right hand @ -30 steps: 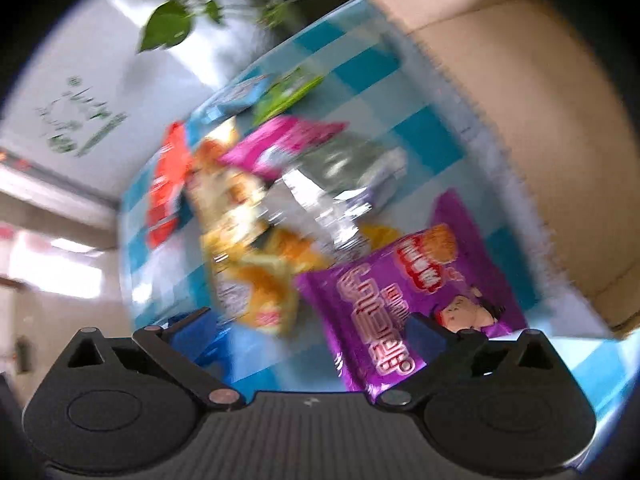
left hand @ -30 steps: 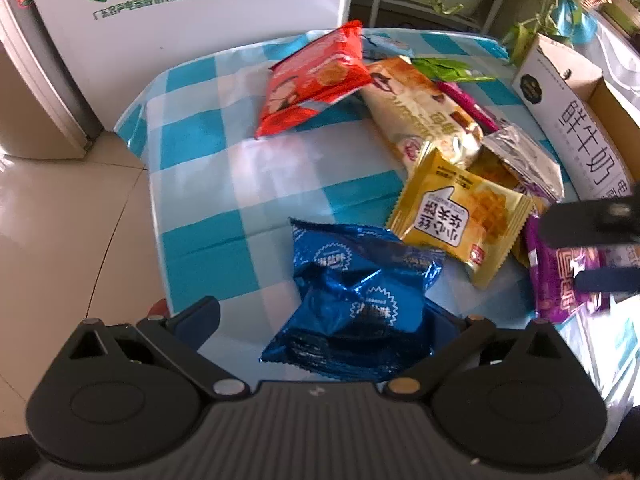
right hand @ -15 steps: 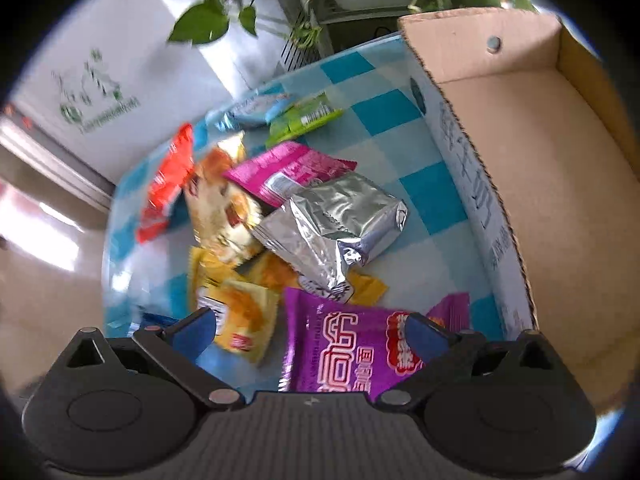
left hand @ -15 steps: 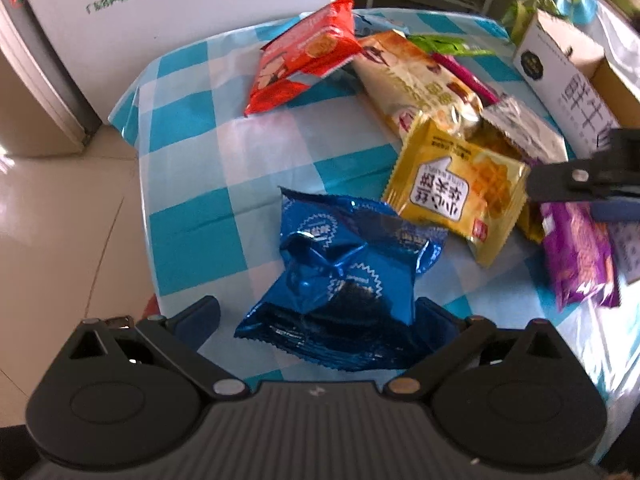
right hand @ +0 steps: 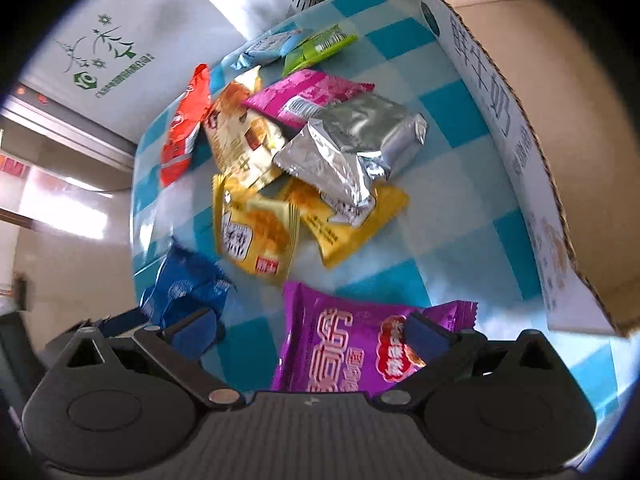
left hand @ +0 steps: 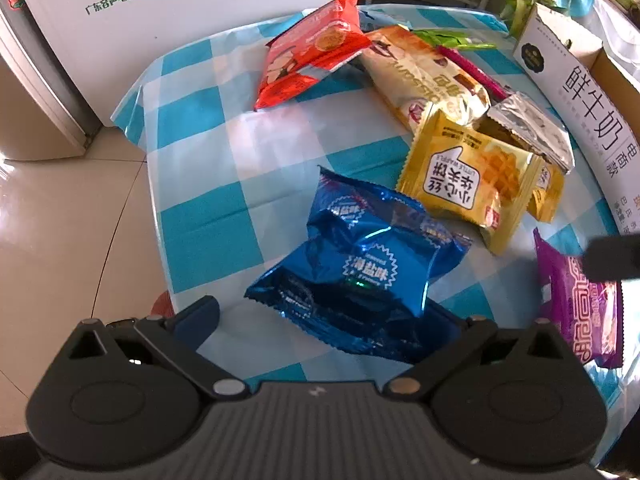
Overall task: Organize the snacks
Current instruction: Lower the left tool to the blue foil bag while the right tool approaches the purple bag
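A crinkled blue snack packet lies on the blue-checked tablecloth, between the fingers of my left gripper, which is open; its right fingertip is hidden behind the packet. A purple packet lies flat between the fingers of my right gripper, also open. In the left wrist view the purple packet sits at the right, with a dark finger of the right gripper over it. A yellow waffle packet, a silver pouch and a red packet lie beyond.
An open cardboard box stands along the table's right side, its printed wall facing the snacks. Pink, green and light blue packets lie at the far end. A white appliance and tiled floor lie left.
The right gripper has swung and tilted over the purple packet, which stays between its fingers. The left gripper shifted slightly around the blue packet. Both stay open.
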Motion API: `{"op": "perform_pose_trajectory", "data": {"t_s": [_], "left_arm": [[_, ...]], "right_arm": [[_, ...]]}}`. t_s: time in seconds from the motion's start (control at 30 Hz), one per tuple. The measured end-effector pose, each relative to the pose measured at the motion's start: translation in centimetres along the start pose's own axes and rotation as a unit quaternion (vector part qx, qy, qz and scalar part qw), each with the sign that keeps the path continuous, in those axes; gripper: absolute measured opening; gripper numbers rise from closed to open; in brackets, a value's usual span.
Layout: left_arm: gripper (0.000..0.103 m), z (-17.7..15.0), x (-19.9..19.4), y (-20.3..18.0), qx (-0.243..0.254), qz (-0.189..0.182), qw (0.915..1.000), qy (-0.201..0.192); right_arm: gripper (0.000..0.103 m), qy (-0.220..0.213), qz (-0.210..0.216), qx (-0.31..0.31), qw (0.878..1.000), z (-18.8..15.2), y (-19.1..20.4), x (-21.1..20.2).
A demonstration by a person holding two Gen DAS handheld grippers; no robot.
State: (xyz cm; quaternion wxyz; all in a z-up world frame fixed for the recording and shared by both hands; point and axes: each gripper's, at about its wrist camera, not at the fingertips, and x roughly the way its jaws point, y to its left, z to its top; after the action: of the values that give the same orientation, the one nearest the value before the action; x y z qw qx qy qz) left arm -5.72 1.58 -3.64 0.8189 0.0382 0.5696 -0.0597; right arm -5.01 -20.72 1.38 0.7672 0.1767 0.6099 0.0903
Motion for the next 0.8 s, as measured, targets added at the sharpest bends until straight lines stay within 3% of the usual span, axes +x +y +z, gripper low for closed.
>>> {"op": "perform_pose_trajectory", "data": {"t_s": [0.2, 0.33, 0.53, 0.67, 0.8], "left_arm": [[0.103, -0.1, 0.0, 0.1, 0.002, -0.001, 1.0, -0.002], [0.103, -0.3, 0.0, 0.1, 0.003, -0.003, 1.0, -0.008], [0.102, -0.3, -0.2, -0.1, 0.022, -0.004, 0.9996, -0.015], [0.102, -0.2, -0.5, -0.5, 0.034, -0.006, 0.9991, -0.024], [0.102, 0.1, -1.0, -0.8, 0.042, -0.022, 0.998, -0.041]], "right_arm": [[0.103, -0.015, -0.044, -0.151, 0.987, -2.2, 1.0, -1.0], [0.103, -0.01, -0.081, -0.262, 0.962, -4.1, 1.6, -0.2], [0.103, 0.002, -0.099, -0.379, 0.92, -6.2, 1.7, 0.8], [0.103, -0.006, -0.092, -0.433, 0.896, -6.9, 2.3, 1.2], [0.103, -0.002, -0.091, -0.446, 0.89, -6.7, 2.6, 1.9]]}}
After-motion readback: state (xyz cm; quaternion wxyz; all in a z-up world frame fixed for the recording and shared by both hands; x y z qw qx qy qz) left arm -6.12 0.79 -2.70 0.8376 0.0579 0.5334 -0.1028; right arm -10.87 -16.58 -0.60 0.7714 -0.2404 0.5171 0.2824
